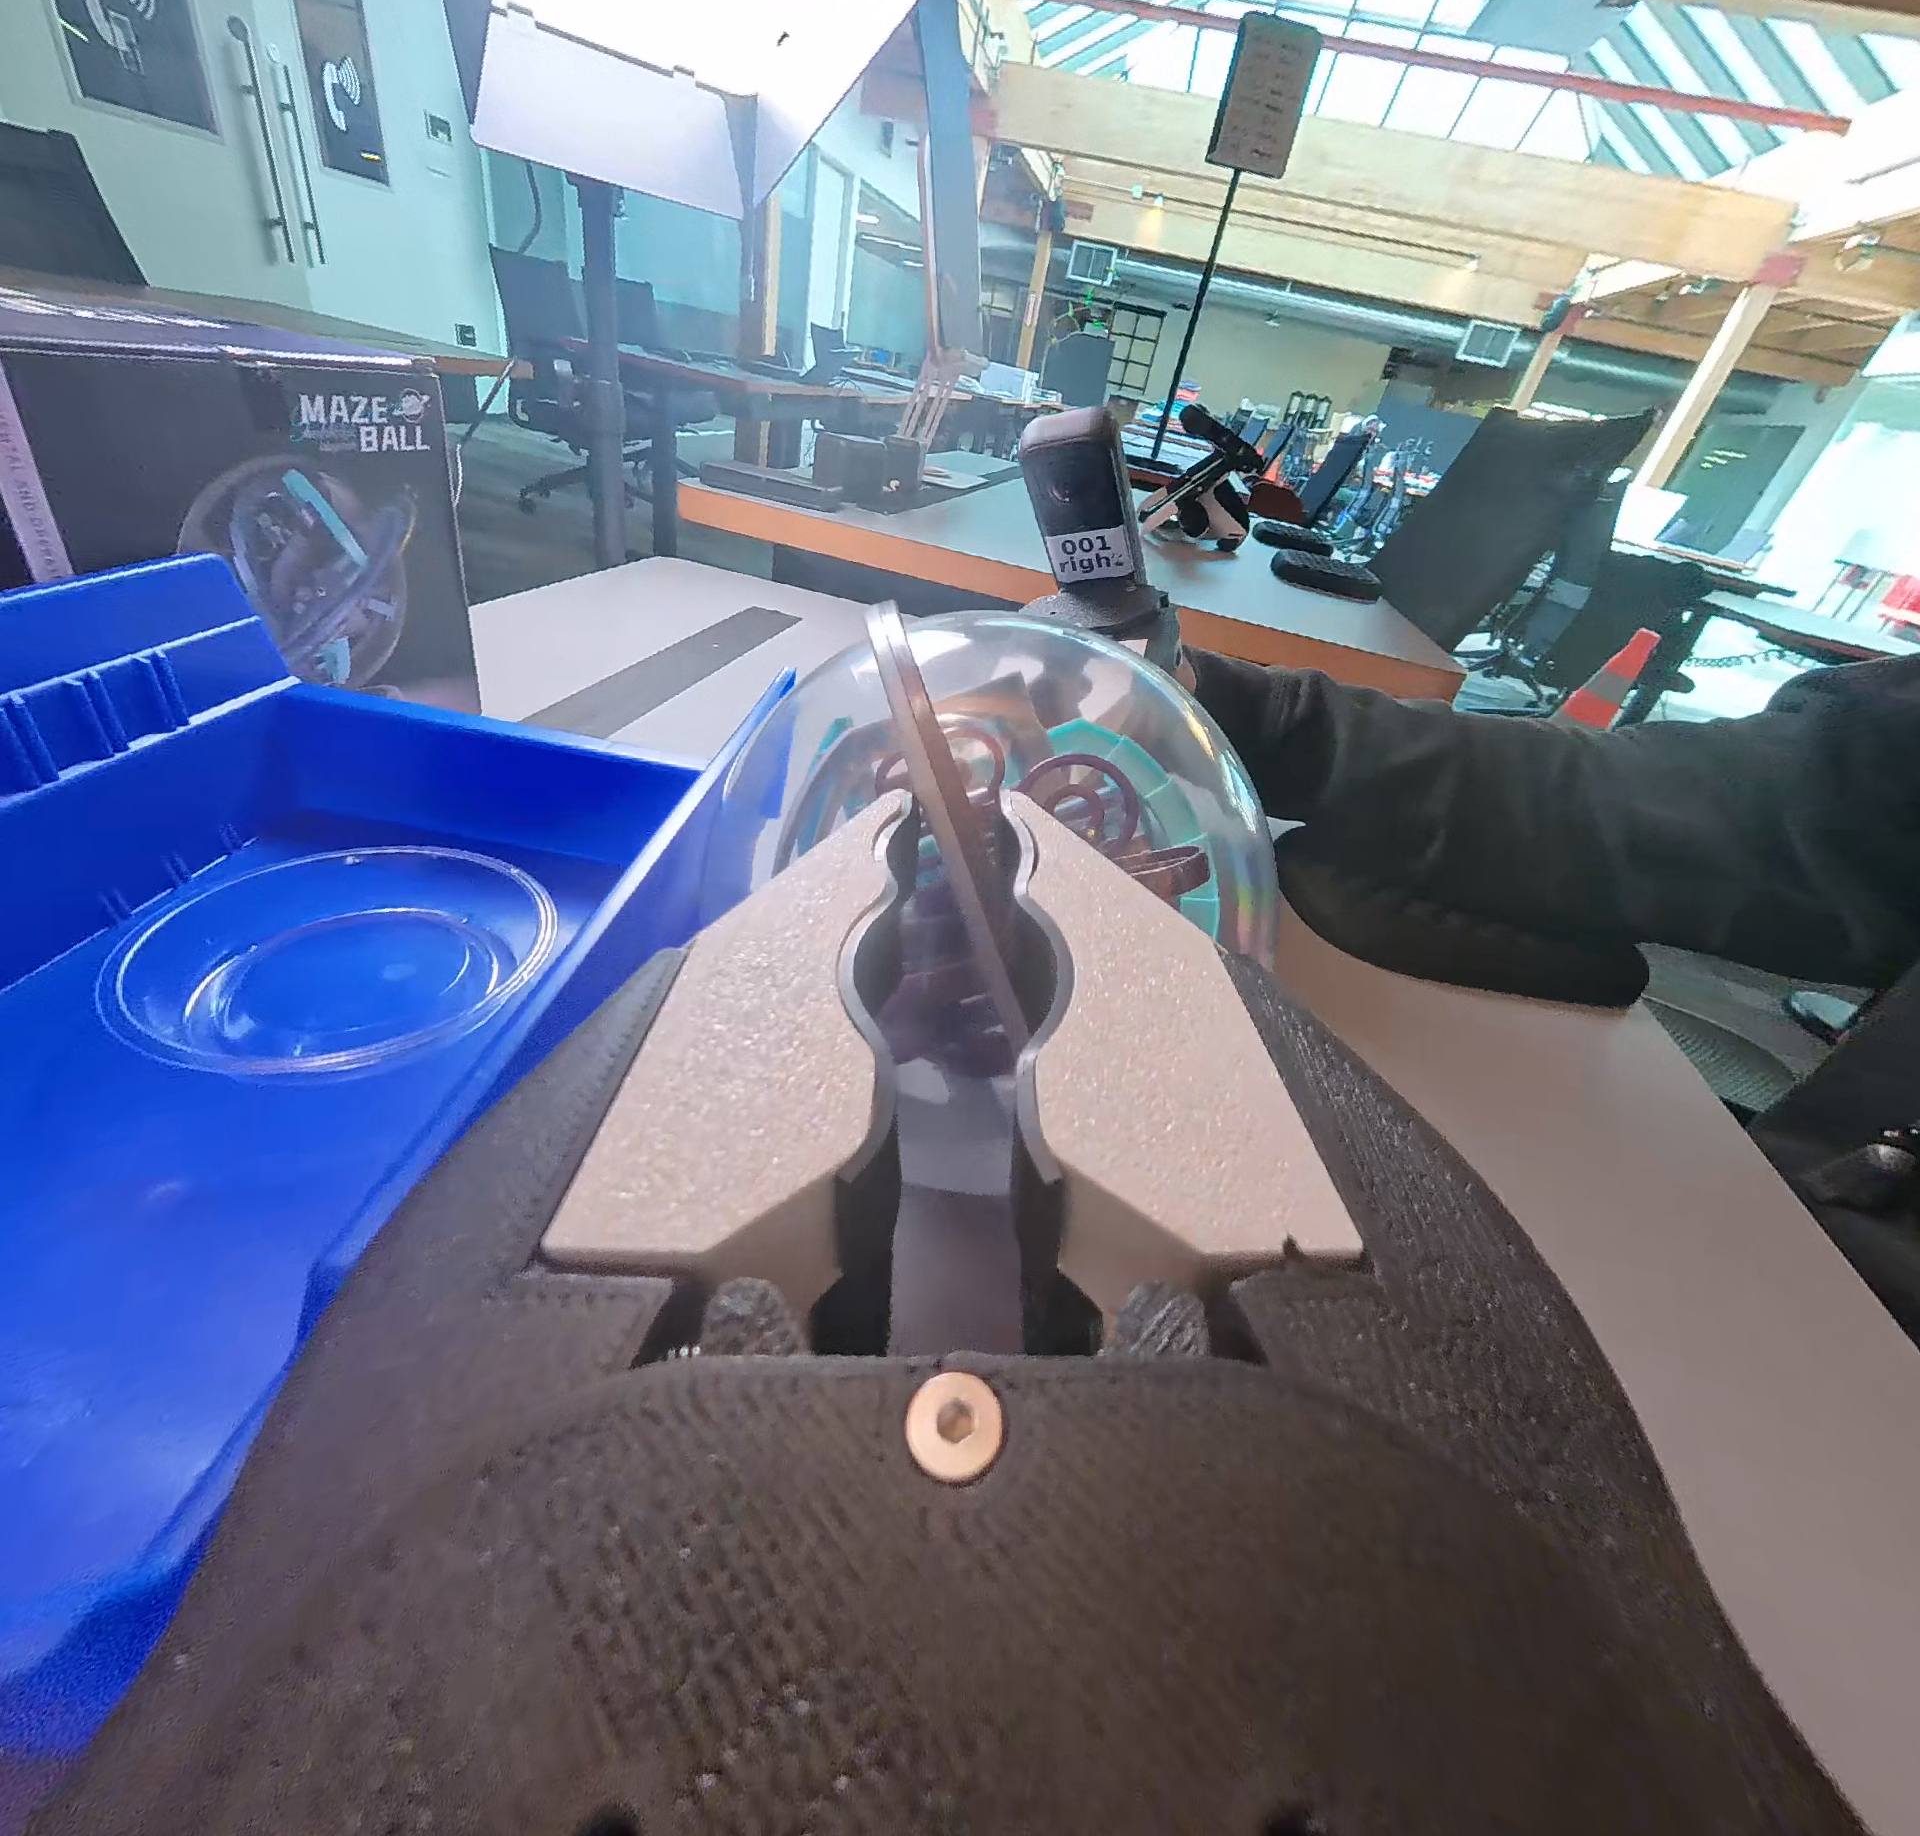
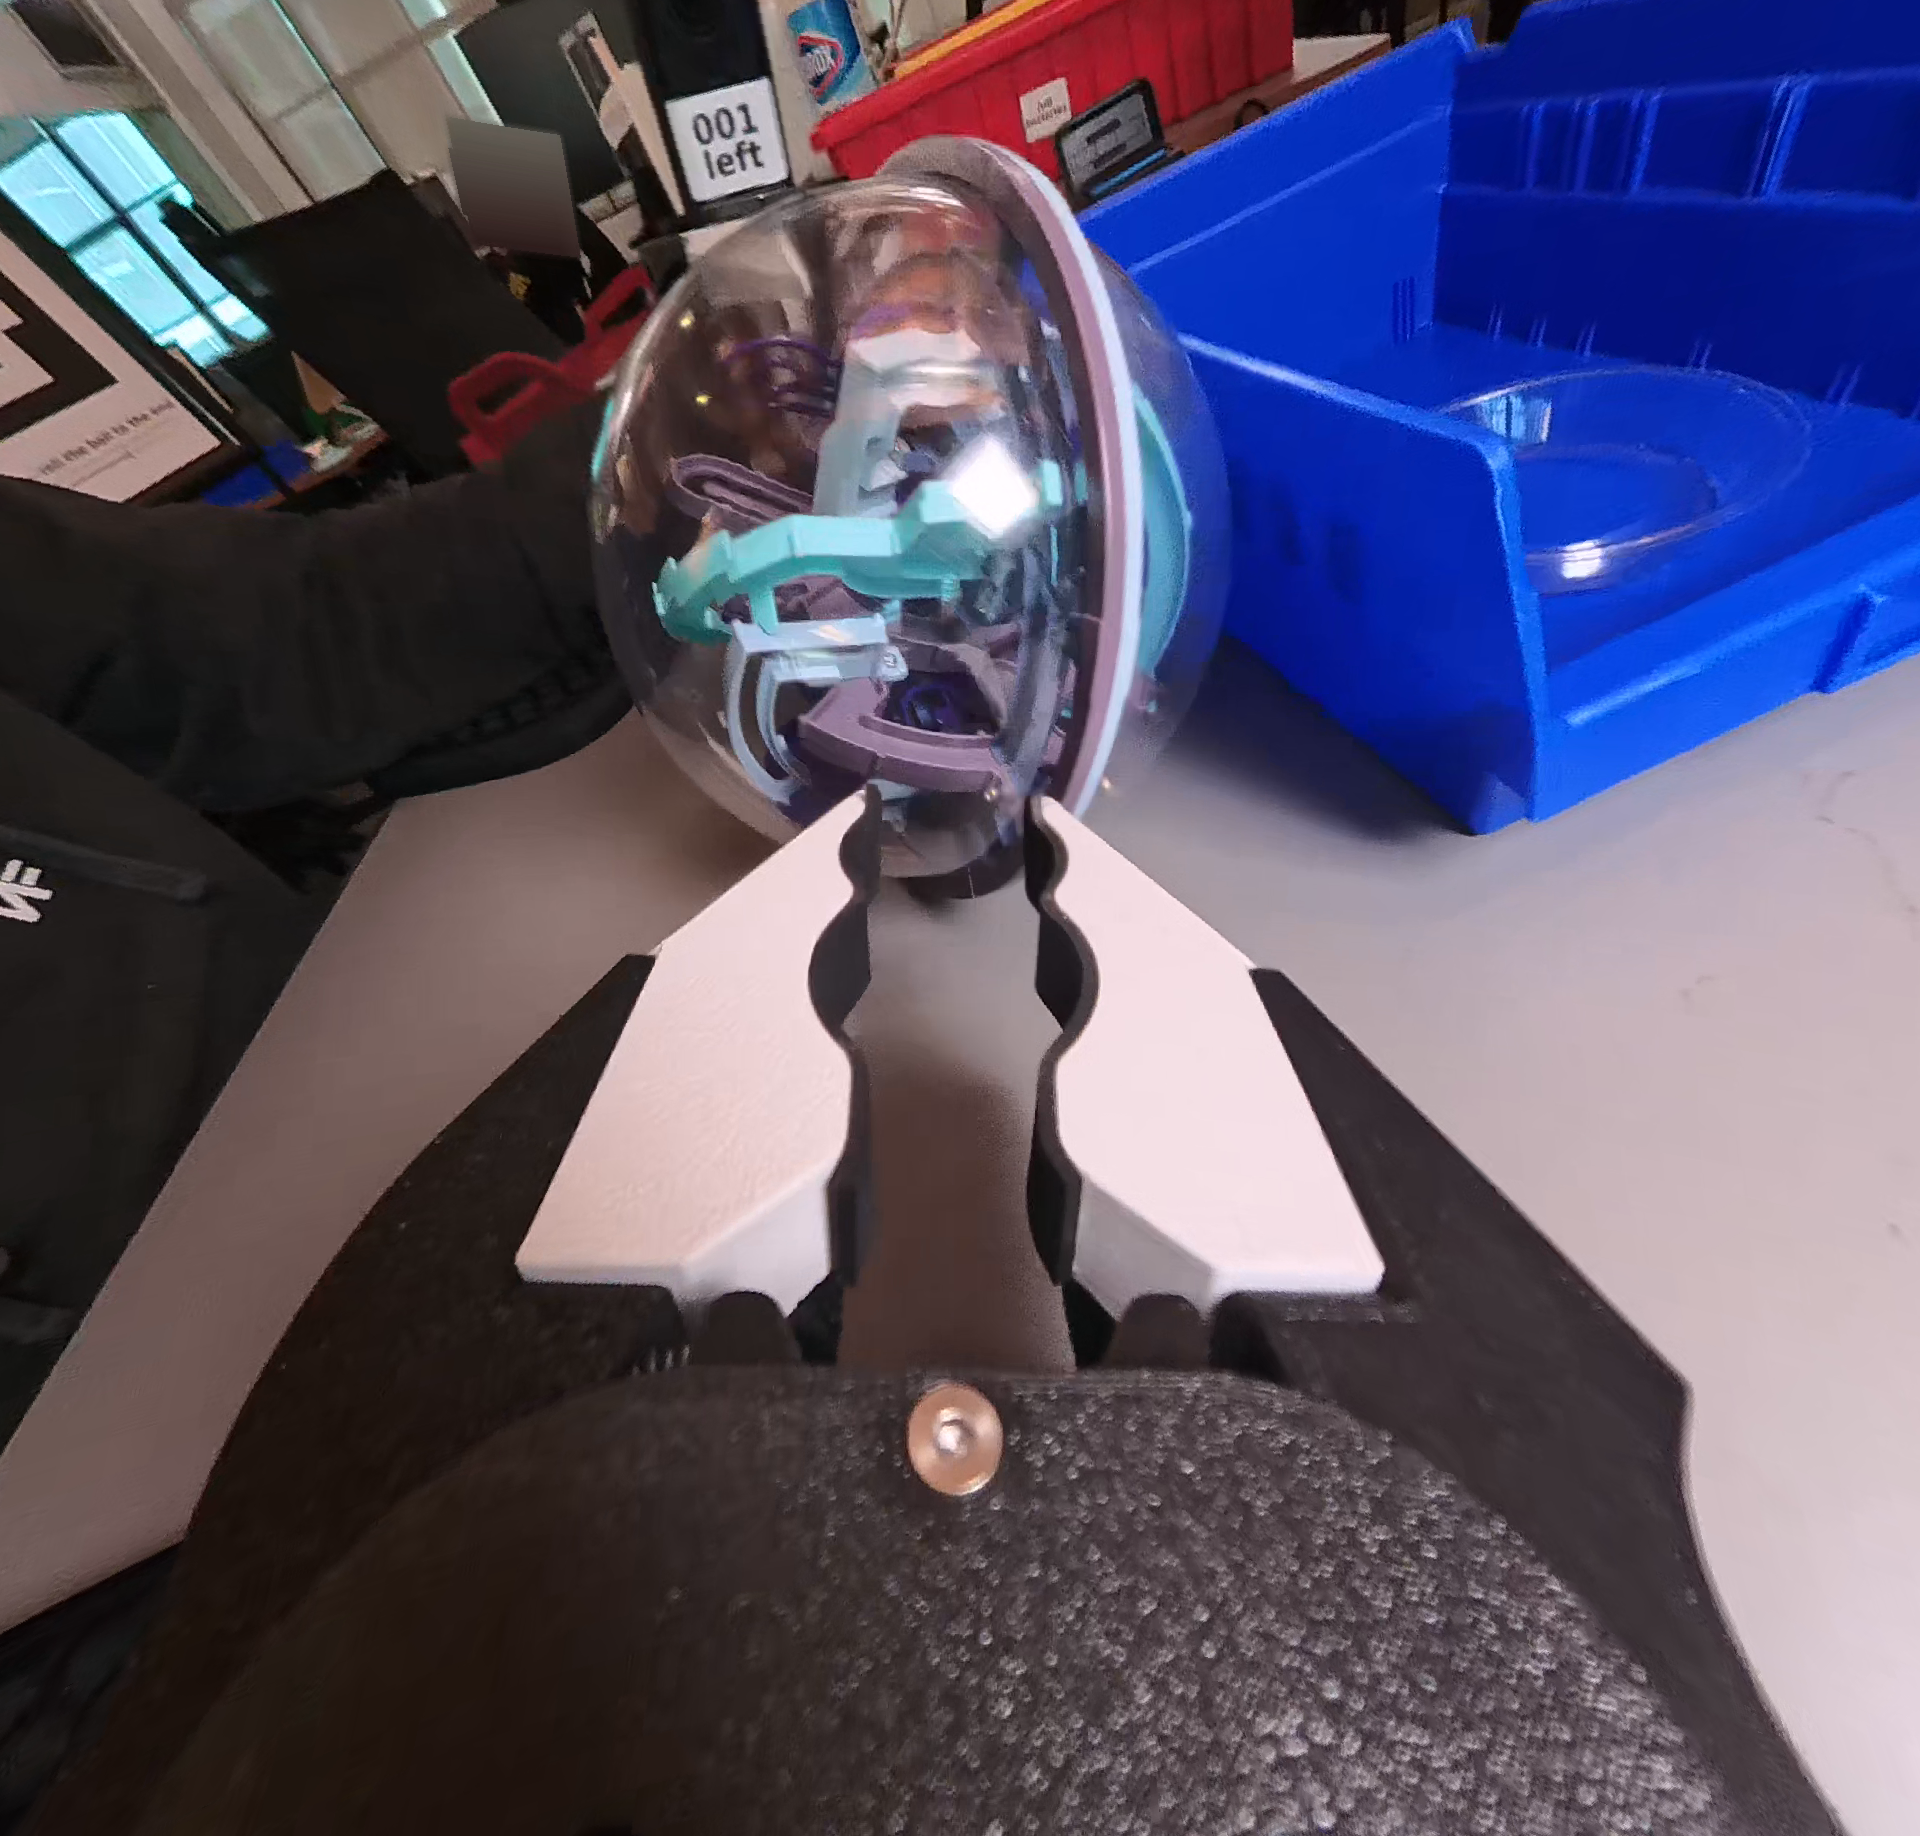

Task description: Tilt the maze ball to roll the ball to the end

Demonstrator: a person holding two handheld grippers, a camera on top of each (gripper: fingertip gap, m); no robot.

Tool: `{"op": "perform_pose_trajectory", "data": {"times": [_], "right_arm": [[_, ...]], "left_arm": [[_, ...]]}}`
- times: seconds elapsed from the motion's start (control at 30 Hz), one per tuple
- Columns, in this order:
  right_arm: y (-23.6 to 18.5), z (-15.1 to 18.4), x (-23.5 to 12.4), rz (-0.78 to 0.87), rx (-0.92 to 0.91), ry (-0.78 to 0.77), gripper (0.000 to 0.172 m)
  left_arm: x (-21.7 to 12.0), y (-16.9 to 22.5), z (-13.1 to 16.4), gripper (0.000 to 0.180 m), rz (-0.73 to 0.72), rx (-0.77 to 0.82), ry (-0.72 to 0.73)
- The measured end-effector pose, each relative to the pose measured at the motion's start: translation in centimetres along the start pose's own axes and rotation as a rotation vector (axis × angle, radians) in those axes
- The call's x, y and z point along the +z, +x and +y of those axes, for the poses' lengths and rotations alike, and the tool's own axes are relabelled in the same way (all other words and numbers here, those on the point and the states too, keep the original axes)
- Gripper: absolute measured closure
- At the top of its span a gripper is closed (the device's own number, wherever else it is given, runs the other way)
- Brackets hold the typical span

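From the left wrist view, the left gripper [image 1: 961, 830] is closed narrow on the grey seam rim [image 1: 914, 737] of the maze ball [image 1: 1049, 747], the thin flange running down between its two fingers; gripping that ridge rather than the smooth clear dome probably gives a purchase that will not slip when the sphere is tipped. The ball sits just beside the blue bin [image 1: 343, 955], above the white table [image 1: 1558, 1215], with a clear dish [image 1: 332, 955] lying unused in the bin and the toy's box [image 1: 239, 498] standing behind. A dark-sleeved arm [image 1: 1507, 830] reaches in from the right behind the ball. From the right wrist view, the right gripper [image 2: 951, 820] stands open, its fingers apart at the ball's underside, pressing on nothing that I can make out, so it seems placed to steady or take a fresh hold, not to carry. The maze ball [image 2: 894, 539] is poised upright with the seam near vertical, teal and purple tracks visible inside; the small ball itself I cannot pick out for certain.
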State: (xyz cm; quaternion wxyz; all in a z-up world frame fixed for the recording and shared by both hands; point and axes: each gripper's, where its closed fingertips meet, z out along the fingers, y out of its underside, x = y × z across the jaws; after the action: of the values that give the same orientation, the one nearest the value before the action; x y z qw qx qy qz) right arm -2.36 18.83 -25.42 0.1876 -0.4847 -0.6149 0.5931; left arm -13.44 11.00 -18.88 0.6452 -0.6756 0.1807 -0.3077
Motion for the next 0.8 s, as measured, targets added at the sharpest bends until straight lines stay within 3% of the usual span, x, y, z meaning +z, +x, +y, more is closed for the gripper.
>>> {"op": "perform_pose_trajectory", "data": {"times": [0.17,0.27,0.33,0.43,0.53,0.6,0.7,0.8], "right_arm": [[0.3,1.2,1.1,-0.032,0.069,-0.042,0.126],[-0.4,1.2,1.9,-0.065,0.059,-0.052,0.125],[-0.4,1.1,2.1,-0.069,0.062,-0.042,0.128],[-0.6,0.7,2.0,-0.096,0.069,-0.021,0.148],[-0.4,0.5,2.1,-0.089,0.065,-0.01,0.159],[-0.2,0.5,2.1,-0.077,0.062,-0.01,0.169],[0.0,0.1,1.9,-0.055,0.035,0.013,0.17],[0.4,0.0,1.7,-0.004,-0.029,0.009,0.17]], "left_arm": [[-1.0,1.2,0.8,0.16,0.013,0.012,-0.023],[-1.4,2.0,1.4,0.145,0.039,0.013,-0.041],[-1.9,1.9,1.9,0.135,0.029,-0.002,-0.06],[-2.7,1.4,3.3,0.13,0.005,-0.019,-0.134],[-3.2,1.5,3.7,0.135,0.013,-0.03,-0.159],[-3.6,1.2,3.8,0.157,0.009,-0.033,-0.166],[-3.7,1.3,4.5,0.172,0.026,-0.044,-0.189],[-3.3,1.2,4.4,0.173,0.007,-0.013,-0.195]]}}
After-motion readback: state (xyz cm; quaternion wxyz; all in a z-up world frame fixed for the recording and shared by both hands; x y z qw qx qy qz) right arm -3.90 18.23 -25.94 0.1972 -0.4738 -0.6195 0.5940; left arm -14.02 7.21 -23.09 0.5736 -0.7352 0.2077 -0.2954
